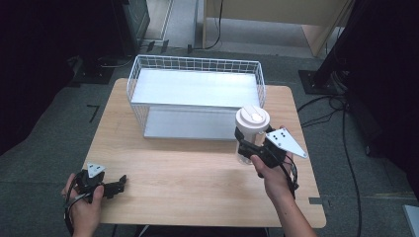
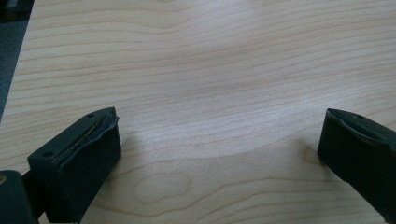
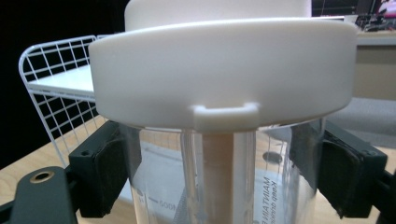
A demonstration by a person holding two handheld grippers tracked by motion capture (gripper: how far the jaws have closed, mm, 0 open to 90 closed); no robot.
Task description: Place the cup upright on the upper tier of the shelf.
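Clear plastic jar (image 1: 248, 140) with white lid (image 1: 252, 118) stands at table's (image 1: 188, 173) 3 o'clock, clamped by right gripper (image 1: 245, 144); contents unclear. Wire basket (image 1: 195, 94) at 12 o'clock holds two grey shelves. Left gripper (image 1: 118, 186), 8 o'clock, jaws wide, holds nothing.

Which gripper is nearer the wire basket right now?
Right. The right gripper, shut on the clear jar, sits just off the wire basket at its front right corner. The left gripper rests open at the table's near left edge, well away.
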